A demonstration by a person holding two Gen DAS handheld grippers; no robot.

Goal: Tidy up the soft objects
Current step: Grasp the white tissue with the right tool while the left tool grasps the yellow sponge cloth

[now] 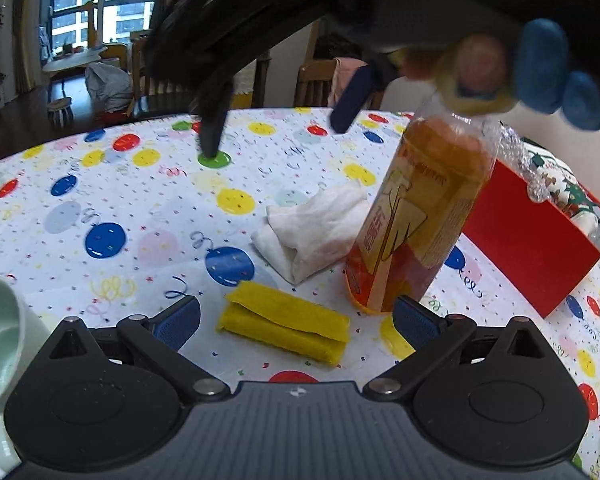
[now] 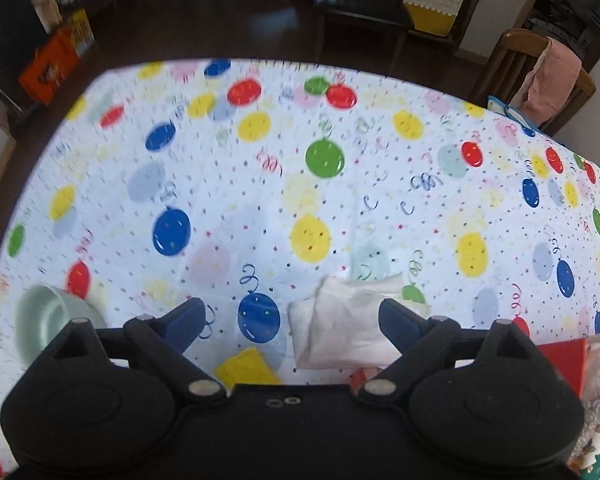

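Two grippers over a balloon-print tablecloth (image 1: pixel 140 208), both with fingers spread apart and empty.
Left gripper (image 1: pixel 296 320): low, near folded yellow cloth (image 1: pixel 286 326); white cloth (image 1: pixel 314 230) beyond, beside orange bottle (image 1: pixel 416 220). Right gripper (image 2: pixel 290 320): raised above white cloth (image 2: pixel 340 330).

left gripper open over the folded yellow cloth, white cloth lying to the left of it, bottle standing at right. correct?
Not quite. In the left wrist view the white cloth lies beyond the yellow cloth, slightly to the right, next to the bottle, not left of it. The rest holds: left gripper open over the yellow cloth, bottle at right.
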